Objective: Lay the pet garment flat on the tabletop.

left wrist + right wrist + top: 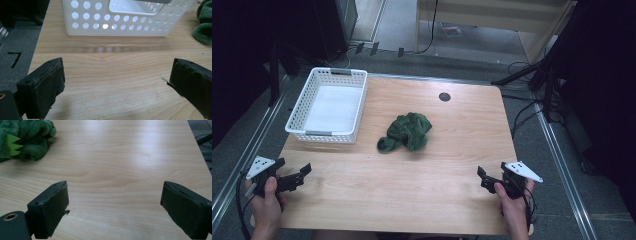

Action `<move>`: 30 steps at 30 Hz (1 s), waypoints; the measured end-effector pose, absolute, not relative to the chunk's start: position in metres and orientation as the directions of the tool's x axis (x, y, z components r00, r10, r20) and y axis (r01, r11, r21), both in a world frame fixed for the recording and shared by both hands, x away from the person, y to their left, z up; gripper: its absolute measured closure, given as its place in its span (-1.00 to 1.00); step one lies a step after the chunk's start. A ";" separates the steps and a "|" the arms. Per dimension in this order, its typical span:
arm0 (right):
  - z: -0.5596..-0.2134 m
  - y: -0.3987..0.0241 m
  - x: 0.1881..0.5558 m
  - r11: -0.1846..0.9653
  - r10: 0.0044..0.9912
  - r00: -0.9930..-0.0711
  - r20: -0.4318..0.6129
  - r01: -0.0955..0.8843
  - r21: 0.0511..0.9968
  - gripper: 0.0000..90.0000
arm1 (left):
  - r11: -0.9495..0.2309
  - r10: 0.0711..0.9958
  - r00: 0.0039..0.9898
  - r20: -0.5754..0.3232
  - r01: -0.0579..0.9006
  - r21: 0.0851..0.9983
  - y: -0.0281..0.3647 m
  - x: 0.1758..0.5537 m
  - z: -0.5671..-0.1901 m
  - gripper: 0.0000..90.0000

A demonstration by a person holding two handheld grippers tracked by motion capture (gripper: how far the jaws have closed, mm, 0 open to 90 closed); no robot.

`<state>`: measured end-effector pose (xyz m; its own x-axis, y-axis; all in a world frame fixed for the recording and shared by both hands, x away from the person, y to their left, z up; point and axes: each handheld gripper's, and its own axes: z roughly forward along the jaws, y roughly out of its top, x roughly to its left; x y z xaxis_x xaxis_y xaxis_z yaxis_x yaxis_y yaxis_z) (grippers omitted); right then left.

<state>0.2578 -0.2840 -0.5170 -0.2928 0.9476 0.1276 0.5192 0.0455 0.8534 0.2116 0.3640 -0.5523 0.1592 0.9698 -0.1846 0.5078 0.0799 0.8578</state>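
A pale wooden table spans the middle of the high view, its near edge cut off by the bottom of the frame, with dark surroundings to either side too dim to make out. At upper left of the tabletop stands a white perforated basket; in the left gripper view its top runs out of the upper frame, so its inside cannot be seen there, while the high view looks down onto its pale floor. Near the table's centre lies a crumpled green cloth, well apart from both grippers. The right gripper view catches the cloth at upper left, partly cropped, with a bright green jagged strip on it that the high view is too small to show. A small dark round spot sits in the tabletop toward the far edge. The left gripper, at lower left in a hand, has its jaws wide apart over bare wood. The right gripper, at lower right in the other hand, likewise has its jaws spread, holding nothing.
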 end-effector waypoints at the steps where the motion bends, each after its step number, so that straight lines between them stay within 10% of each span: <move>1: -0.515 -0.281 0.260 0.056 0.946 -0.301 0.118 0.514 0.856 -0.83 | 0.082 0.970 0.159 -0.186 0.508 0.858 0.364 0.212 -0.552 -1.00; 30: -0.488 -0.147 0.314 0.179 0.876 -0.472 0.095 0.501 0.847 -0.80 | 0.089 0.968 0.159 -0.194 0.509 0.856 0.365 0.212 -0.553 -1.00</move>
<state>0.3140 -0.1469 -0.4878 -0.4724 0.8763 0.0946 0.5007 0.1785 0.8470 0.2120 0.3648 -0.5526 0.1589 0.9680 -0.1944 0.5086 0.0886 0.8565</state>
